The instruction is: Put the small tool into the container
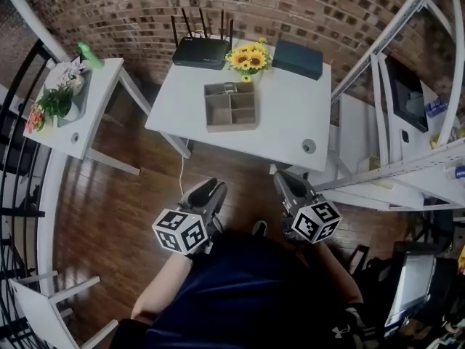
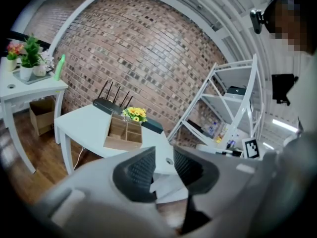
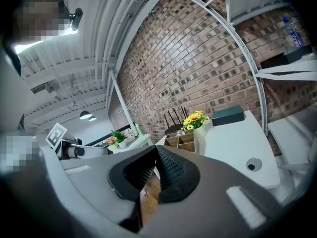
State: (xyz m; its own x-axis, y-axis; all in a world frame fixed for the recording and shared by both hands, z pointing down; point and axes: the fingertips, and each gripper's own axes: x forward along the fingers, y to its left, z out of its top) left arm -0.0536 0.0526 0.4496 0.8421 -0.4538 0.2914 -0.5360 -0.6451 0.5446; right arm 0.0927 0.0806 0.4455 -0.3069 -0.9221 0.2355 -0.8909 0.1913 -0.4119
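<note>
A brown wooden container [image 1: 231, 107] with several compartments stands in the middle of the white table [image 1: 283, 122]. Something small and pale lies in its back compartment [image 1: 228, 88]; I cannot tell what it is. The container also shows in the left gripper view [image 2: 124, 133] and the right gripper view [image 3: 182, 140], far ahead of the jaws. Both grippers are held close to my body, short of the table's near edge. My left gripper [image 1: 211, 187] [image 2: 163, 158] is open, with nothing between its jaws. My right gripper [image 1: 285, 180] [image 3: 156, 152] is shut and empty.
At the back of the table stand a black router [image 1: 200, 53], sunflowers [image 1: 249, 58] and a dark box [image 1: 298, 58]. A side table with plants [image 1: 73, 100] is at the left. White metal shelving [image 1: 407, 166] is at the right. Wooden floor lies below.
</note>
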